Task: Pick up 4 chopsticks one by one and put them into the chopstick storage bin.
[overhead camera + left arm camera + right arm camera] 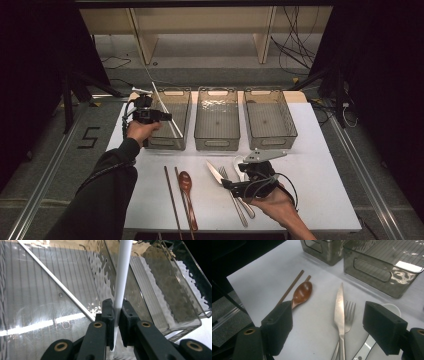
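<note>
The left gripper (pixel 161 116) hung over the leftmost bin (pixel 171 120), its jaws pinched on a white chopstick (pixel 122 277). That chopstick was thin, straight and plain white, smooth along its length, with no pattern that showed. In the left gripper view it ran up out of the pads across the bin's clear wall, its lower tip poking out just below the jaws. A second white chopstick (pixel 56 282) of the same look already lay in the leftmost bin, leaning slantwise from the near end up to the far rim. The bin itself was smoky clear plastic with a ribbed floor and a cut-out handle at each end.

To the right stood a middle bin (pixel 217 120) and a right bin (pixel 270 120), both alike. On the white table (pixel 325 200) in front lay two brown chopsticks (pixel 172 200), a wooden spoon (pixel 186 185), a knife (pixel 339 312), a fork (pixel 348 315) and a white spoon (pixel 392 308).

The right gripper (pixel 327 335) hovered low over the knife and fork, its jaws spread wide with nothing between the pads.
</note>
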{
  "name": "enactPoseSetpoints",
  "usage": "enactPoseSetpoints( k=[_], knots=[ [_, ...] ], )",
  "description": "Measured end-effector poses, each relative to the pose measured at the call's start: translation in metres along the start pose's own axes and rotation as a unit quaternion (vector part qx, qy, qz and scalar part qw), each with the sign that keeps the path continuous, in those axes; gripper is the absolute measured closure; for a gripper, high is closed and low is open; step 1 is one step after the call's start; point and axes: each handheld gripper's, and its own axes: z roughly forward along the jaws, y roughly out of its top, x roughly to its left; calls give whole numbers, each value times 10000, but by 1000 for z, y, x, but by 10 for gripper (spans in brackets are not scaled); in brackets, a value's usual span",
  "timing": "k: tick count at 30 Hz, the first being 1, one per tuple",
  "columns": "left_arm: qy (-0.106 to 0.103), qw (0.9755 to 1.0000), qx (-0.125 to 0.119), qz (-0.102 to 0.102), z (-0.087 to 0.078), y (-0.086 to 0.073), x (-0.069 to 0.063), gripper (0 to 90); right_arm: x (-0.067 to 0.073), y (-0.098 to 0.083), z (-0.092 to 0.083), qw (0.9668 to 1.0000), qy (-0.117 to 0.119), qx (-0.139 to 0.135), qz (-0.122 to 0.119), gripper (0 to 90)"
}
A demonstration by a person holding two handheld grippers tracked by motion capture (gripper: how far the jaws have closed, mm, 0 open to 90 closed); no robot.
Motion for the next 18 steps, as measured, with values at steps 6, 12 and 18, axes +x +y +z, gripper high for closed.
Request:
enactPoseSetpoints(
  k=[6,12,18],
  knots=[
    [127,9999,-1,-12,0,1,2,769,0,0,0,10000,6,8,2,249],
    [147,9999,-65,8,-6,0,5,725,0,0,0,10000,14,18,1,249],
    [-30,9996,-168,229,-19,-5,-1,634,0,1,-1,10000,19,15,1,249]
  ],
)
